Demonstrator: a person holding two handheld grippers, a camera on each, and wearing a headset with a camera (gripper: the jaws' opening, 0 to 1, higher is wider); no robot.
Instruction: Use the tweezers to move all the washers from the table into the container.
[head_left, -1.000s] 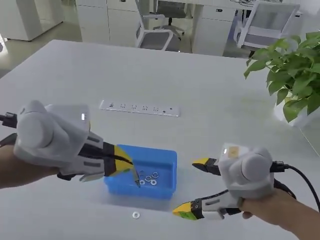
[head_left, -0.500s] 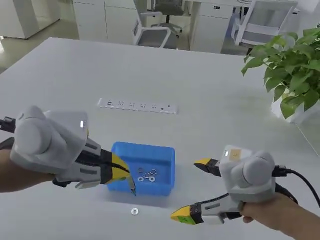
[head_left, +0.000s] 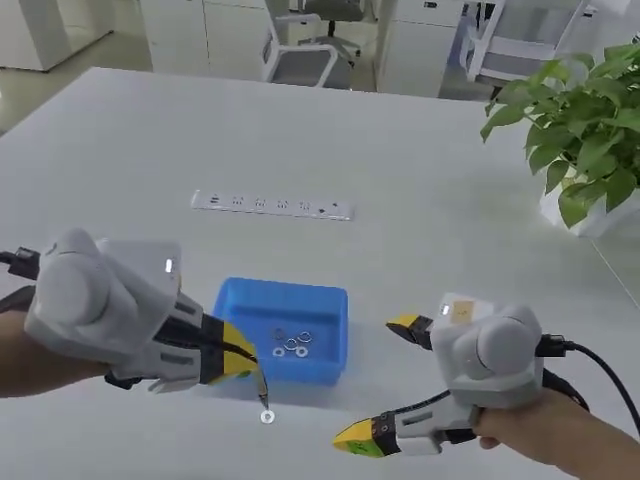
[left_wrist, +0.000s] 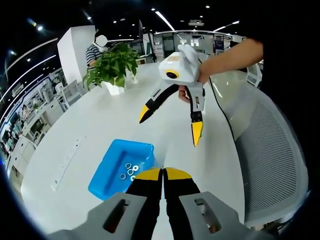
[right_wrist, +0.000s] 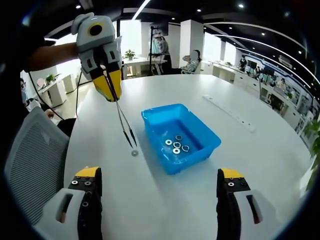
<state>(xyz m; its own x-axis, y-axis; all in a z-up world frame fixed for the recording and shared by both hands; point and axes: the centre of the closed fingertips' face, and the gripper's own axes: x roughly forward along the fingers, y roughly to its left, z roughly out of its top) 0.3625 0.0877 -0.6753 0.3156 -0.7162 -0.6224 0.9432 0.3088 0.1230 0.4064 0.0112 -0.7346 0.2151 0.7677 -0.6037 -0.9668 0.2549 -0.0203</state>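
Since a second ago the left gripper (head_left: 238, 352) has drawn the tweezers (head_left: 259, 385) out of the container (head_left: 290, 290). Their thin metal points now hang just over the loose washer (head_left: 266, 416), a small flat ring on the smooth white table (head_left: 400, 230). In the head view we see the yellow-tipped jaws pressed together on the tweezers, with the shallow blue plastic container just beyond them and a cluster of shiny washers (head_left: 291, 343) on its floor. The right gripper (head_left: 385, 380) sits off to the side with its jaws spread wide, holding nothing. Far past both lie a long white power strip (head_left: 272, 205) and a leafy plant (head_left: 575, 140), which is cut off by the frame edge. In the left gripper view our own jaws meet in a closed seam that hides the tweezers. The container lies ahead to one side, the spread right gripper hangs beyond it, and a grey mesh chair (left_wrist: 270, 155) curves along the edge. In the right gripper view our jaws stand wide apart at the bottom. The left gripper comes in from the far side, and the slim tweezers slant down to the loose washer just in front of the container's near wall. We cannot tell whether the points touch the ring.
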